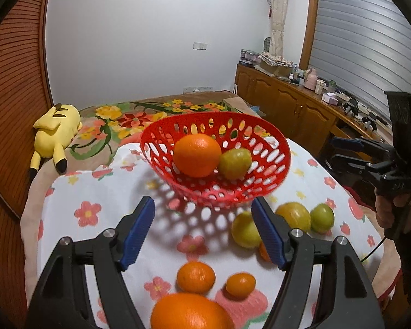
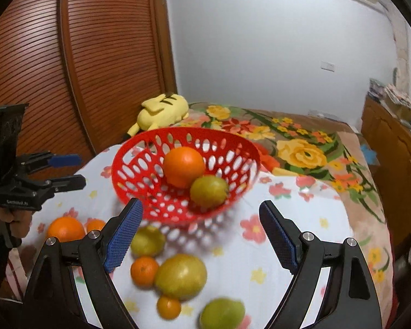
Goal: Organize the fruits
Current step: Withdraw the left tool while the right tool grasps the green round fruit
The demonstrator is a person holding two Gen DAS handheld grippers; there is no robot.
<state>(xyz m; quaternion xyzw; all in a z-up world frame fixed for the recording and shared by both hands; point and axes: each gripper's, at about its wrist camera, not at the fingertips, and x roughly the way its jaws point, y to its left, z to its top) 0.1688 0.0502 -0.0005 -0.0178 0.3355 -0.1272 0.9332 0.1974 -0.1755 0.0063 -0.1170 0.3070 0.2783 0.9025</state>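
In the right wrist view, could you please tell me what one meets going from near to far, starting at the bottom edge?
Green fruit → large yellow-green fruit → red basket holding an orange and a green fruit → yellow plush toy → wooden louvered door.

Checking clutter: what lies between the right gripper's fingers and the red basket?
Only bare floral cloth with the red basket's shadow, shown in the right wrist view; right gripper open.
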